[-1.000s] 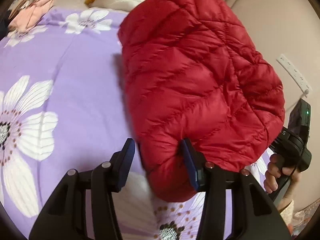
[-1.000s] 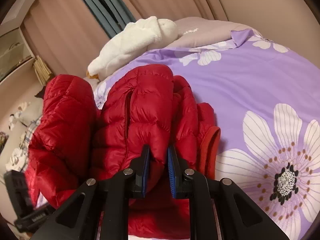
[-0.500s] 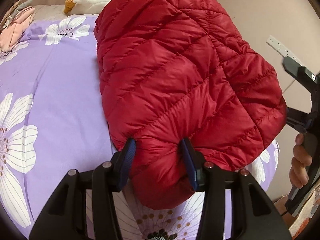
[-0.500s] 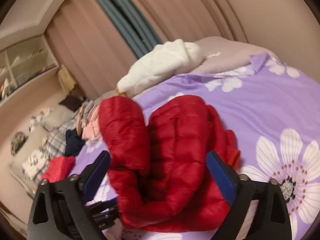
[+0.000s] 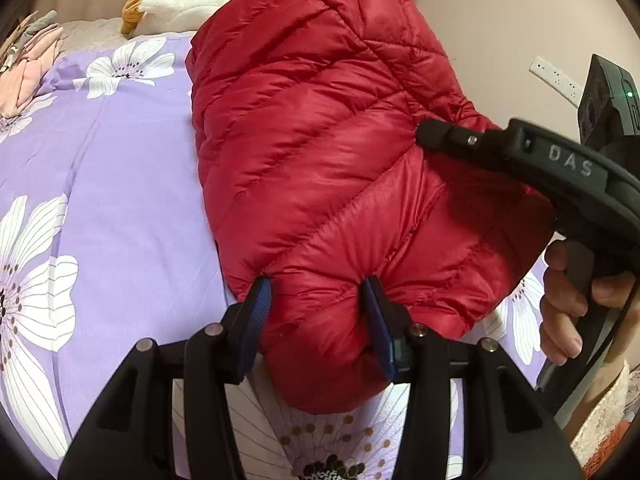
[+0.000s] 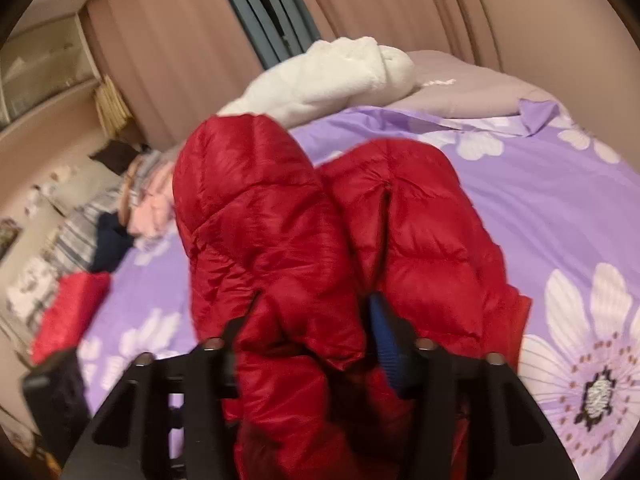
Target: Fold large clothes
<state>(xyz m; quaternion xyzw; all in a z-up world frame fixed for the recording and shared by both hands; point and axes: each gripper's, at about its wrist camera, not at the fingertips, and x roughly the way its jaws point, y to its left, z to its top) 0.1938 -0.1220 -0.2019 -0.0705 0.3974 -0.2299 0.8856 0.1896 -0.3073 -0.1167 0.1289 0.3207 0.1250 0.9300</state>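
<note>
Between half-open fingers (image 5: pixel 262 300): red jacket (image 5: pixel 320 140)

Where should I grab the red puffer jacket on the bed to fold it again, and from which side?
Judging by its pose, take the red puffer jacket by its thick near edge, coming in low from the bedside over the purple floral bedspread. The left gripper already straddles that bulge; the quilted top looks too broad and slippery to pinch.

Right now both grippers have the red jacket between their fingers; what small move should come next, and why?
Probably lower both together and lay the red down jacket flat on the purple bedspread. The left gripper and right gripper each pinch a thick puffy fold, and the jacket is bunched into two lobes, not yet a neat fold.
</note>
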